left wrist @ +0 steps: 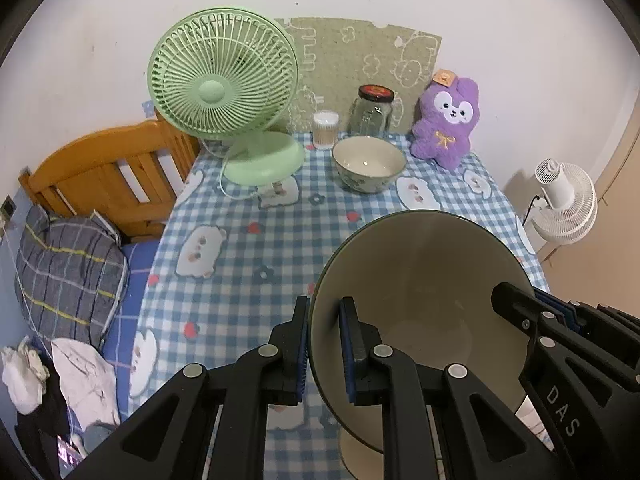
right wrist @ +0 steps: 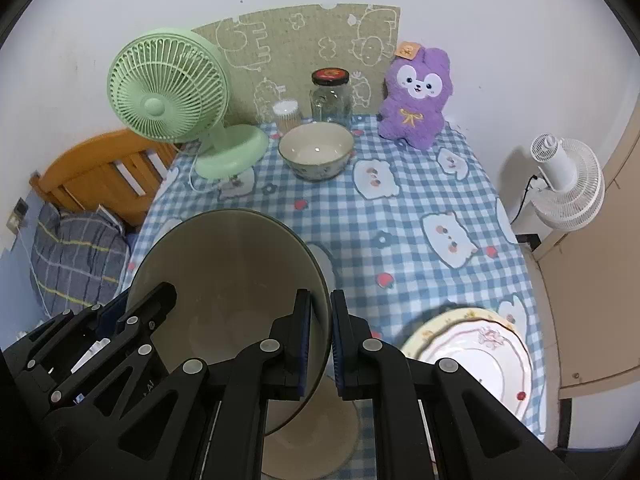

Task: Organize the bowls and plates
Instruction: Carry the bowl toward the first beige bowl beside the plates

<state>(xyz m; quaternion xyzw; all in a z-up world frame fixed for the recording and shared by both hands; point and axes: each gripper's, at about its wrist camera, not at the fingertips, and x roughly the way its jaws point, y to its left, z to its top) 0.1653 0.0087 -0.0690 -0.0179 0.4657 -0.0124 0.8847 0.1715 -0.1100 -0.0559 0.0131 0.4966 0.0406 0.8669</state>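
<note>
While the blue-checked tablecloth [right wrist: 400, 240] lies beneath, the large grey-green ceramic bowl [left wrist: 420, 280] hangs tilted above it, left gripper [left wrist: 324, 352] and right gripper [right wrist: 320, 344] each clamped on opposite rims; next, I judge, nest it into the smaller floral bowl [right wrist: 316, 152]

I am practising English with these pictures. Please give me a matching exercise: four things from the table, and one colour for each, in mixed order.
Things:
1. desk fan
2. plush toy
3. jar lid
4. tablecloth

Colours:
a. blue and white checks
b. purple
c. light green
d. black with red

Pairs: 1-c, 2-b, 3-d, 4-a
</note>
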